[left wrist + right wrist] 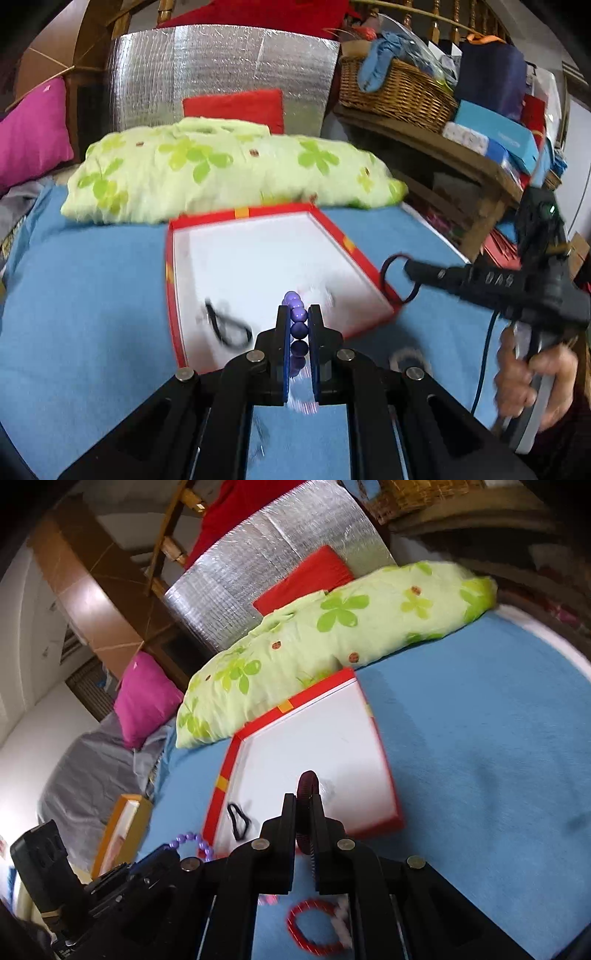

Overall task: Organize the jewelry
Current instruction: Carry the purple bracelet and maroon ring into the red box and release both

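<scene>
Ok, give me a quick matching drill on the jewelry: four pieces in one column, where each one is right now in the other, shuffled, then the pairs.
Things:
1. purple bead bracelet
2. dark red ring bracelet
3. black loop
4. bright red bracelet

Places:
A. lying inside the red box
B. lying on the blue cover, outside the box
C. clamped in the left gripper
D. clamped in the right gripper

Pairs: 1-C, 2-D, 3-A, 4-B
</scene>
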{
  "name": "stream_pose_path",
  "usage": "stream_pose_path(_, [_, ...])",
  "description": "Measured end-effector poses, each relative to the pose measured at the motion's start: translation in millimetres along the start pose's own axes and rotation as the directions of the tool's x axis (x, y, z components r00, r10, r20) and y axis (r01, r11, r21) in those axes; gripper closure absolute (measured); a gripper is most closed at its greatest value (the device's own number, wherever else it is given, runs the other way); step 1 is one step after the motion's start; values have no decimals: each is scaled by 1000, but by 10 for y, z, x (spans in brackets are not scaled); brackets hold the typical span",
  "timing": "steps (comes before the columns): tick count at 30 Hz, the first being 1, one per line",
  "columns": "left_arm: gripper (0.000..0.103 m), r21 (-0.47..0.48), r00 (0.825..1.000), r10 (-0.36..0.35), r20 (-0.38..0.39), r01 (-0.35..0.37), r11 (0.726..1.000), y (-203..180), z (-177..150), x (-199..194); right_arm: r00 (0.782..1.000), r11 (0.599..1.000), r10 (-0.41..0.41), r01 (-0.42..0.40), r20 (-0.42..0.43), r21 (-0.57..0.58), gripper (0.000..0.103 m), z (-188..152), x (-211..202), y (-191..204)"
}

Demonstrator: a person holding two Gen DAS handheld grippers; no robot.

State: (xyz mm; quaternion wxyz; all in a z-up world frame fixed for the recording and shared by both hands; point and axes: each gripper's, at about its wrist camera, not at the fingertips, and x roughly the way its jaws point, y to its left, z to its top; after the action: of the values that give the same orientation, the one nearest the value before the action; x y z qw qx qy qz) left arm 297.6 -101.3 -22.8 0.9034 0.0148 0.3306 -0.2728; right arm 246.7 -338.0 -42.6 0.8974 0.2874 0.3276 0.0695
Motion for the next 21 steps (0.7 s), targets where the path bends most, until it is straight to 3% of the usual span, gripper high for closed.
stream_pose_path(5, [94, -22, 998, 56, -17, -56, 998, 208, 277, 449, 998, 998, 20, -16, -54, 60, 95, 243, 522, -74])
stream_pose_path(13, [93, -104, 989, 106, -103, -117, 988, 539, 329, 977, 993, 989, 49, -34, -104, 142, 95, 494, 1225, -113])
stream_pose_path(16, [93, -53, 981, 146, -131, -154, 987, 492, 290, 1098, 992, 984, 49, -28, -114, 175, 95, 527, 1389, -140])
stream_pose_path(20, [93, -4, 965, 208, -156, -211, 977, 455, 245, 1184, 988, 989, -4, 27, -152, 148, 93, 521, 1564, -95])
stream_pose_path(21, [89, 1, 963, 218, -160, -221, 975, 466, 245, 1188, 987, 990, -32, 54, -160, 133, 93, 516, 1589, -72])
